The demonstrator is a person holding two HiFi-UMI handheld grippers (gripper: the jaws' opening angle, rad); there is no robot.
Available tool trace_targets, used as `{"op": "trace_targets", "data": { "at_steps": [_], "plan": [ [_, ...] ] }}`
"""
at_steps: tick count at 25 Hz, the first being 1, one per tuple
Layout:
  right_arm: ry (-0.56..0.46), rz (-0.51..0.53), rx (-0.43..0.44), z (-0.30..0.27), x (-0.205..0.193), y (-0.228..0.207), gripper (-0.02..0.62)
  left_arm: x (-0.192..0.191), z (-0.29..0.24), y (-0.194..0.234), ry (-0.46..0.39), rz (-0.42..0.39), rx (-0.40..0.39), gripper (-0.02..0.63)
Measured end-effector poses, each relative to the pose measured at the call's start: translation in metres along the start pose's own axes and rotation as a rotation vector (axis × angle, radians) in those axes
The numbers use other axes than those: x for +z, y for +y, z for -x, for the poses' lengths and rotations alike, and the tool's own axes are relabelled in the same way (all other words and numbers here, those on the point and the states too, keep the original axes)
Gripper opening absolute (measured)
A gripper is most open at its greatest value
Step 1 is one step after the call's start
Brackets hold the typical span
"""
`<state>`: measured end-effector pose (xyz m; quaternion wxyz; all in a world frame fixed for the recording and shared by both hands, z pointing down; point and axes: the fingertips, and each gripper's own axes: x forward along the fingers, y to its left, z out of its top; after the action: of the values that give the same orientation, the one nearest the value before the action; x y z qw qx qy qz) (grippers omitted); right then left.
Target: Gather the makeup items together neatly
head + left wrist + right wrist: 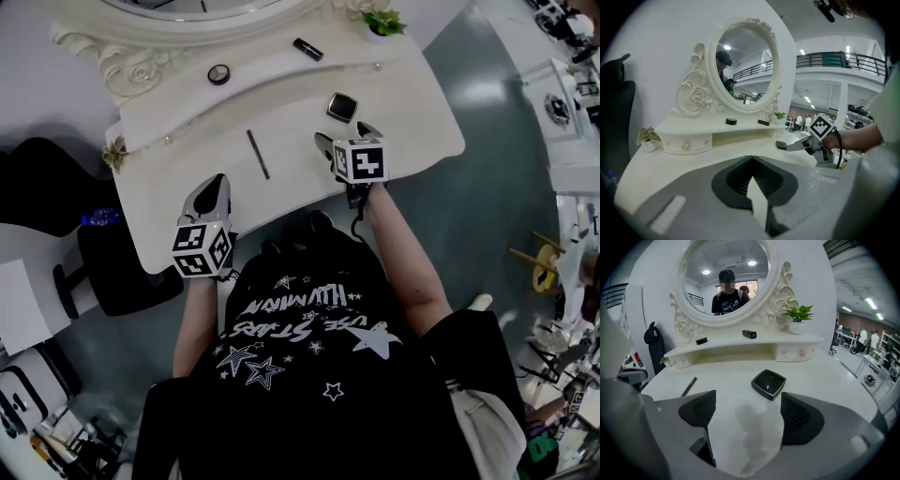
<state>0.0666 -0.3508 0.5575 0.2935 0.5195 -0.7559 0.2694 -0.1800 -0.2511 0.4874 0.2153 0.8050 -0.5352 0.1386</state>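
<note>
A black square compact (pixel 341 106) lies on the white vanity top (pixel 197 141). My right gripper (pixel 346 137) hovers just short of it, open, with nothing between its fingers. In the right gripper view the compact (pixel 768 383) sits just beyond the open jaws (pixel 747 408). A dark pencil (pixel 258 154) lies to the left of it on the top. A round compact (pixel 218 74) and a black tube (pixel 307 49) rest on the raised shelf. My left gripper (pixel 214 187) is shut and empty over the table's front left part, jaws together (pixel 751 159).
An oval mirror (pixel 723 275) in a carved white frame backs the vanity. A potted plant (pixel 382 23) stands at the shelf's right end and a smaller one (pixel 114 153) at the left corner. A black chair (pixel 112 262) stands left of the table.
</note>
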Motion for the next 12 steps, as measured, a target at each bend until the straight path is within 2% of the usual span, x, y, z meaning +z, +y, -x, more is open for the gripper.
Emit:
{"op": "trace_targets", "data": {
  "at_steps": [5,12],
  "plan": [
    [0.032,0.107,0.050,-0.011,0.010,-0.034,0.473,0.008,-0.020,-0.016,-0.010,0.016,0.049,0.002],
    [0.077,0.332,0.194,-0.034,0.028,-0.051,0.474,0.013,-0.035,-0.026,-0.027,0.049,0.143,0.002]
  ]
}}
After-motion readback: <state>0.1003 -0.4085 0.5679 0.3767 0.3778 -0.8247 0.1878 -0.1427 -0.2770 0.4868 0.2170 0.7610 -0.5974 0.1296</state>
